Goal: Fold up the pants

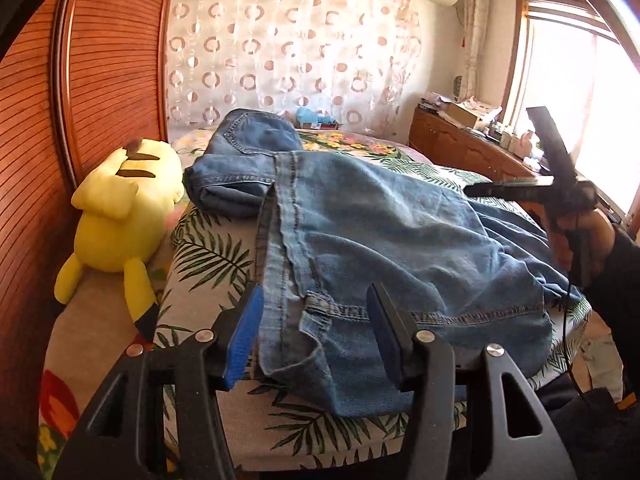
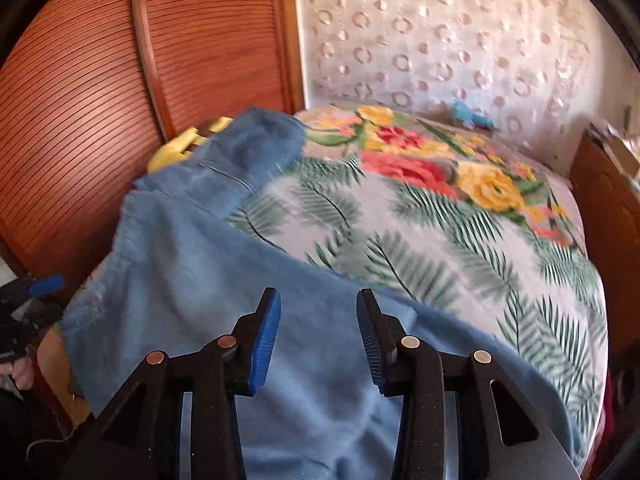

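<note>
Fingers (image 1: 244, 336) of both grippers stood spread, pinching nothing, over the blue denim pants (image 1: 400, 240) lying part-folded on the floral bedspread (image 2: 440, 220). Smoothing the folded layer flat before regripping its edge would likely serve best.

daylight comes from the window (image 1: 568, 92) at the right, which is blown out to white glare. the left wrist view is sharp and bright, with soft shadows in the jeans (image 1: 400, 240). the right wrist view is smeared by motion blur. both views bend strongly and turn black at the corners.
</note>
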`<state>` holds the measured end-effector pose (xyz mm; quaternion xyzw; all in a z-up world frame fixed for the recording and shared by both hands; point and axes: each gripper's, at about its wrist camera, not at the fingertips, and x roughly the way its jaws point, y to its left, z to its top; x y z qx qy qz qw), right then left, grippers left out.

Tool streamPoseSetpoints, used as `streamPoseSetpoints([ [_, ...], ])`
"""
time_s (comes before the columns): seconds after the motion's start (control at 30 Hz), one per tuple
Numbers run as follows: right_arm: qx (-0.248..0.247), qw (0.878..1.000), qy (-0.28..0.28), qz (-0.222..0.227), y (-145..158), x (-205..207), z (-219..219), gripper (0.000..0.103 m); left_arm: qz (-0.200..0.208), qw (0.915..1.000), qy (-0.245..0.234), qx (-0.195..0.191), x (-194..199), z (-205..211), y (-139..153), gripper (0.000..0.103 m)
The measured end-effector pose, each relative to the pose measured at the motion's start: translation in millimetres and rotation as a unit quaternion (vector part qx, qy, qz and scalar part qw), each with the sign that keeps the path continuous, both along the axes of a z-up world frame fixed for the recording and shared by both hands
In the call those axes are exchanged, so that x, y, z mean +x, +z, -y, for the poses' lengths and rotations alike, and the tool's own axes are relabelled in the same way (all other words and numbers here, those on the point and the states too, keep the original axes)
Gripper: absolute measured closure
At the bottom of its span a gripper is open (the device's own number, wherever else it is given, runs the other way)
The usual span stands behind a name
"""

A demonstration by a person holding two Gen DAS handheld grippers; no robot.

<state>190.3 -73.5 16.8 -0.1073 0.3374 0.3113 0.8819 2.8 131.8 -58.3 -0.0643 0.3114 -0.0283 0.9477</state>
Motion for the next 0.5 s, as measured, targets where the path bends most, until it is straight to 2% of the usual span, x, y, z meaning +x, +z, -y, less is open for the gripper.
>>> streamPoseSetpoints([
  [0.1,-0.002,1.000,-0.019,-0.018,-14,2,7,0.062,-0.009,0.9999,-0.009,0.000,1,4,-5,0.064],
  [0.37,0.005,0.997,-0.050,-0.064,-31,18,3,0.062,-0.052,0.9983,0.005,0.026,8,4,-30,0.065],
  [0.43,0.011,0.996,-0.052,-0.067,-31,20,5,0.063,-0.050,0.9985,0.004,0.023,6,3,-33,0.076],
  [0.47,0.013,0.996,-0.050,-0.067,-31,19,2,0.067,-0.048,0.9986,0.003,0.021,6,2,-34,0.086],
  [0.5,0.013,0.997,-0.050,-0.065,-29,19,0,0.082,-0.047,0.9988,0.000,0.013,5,0,-34,0.094],
])
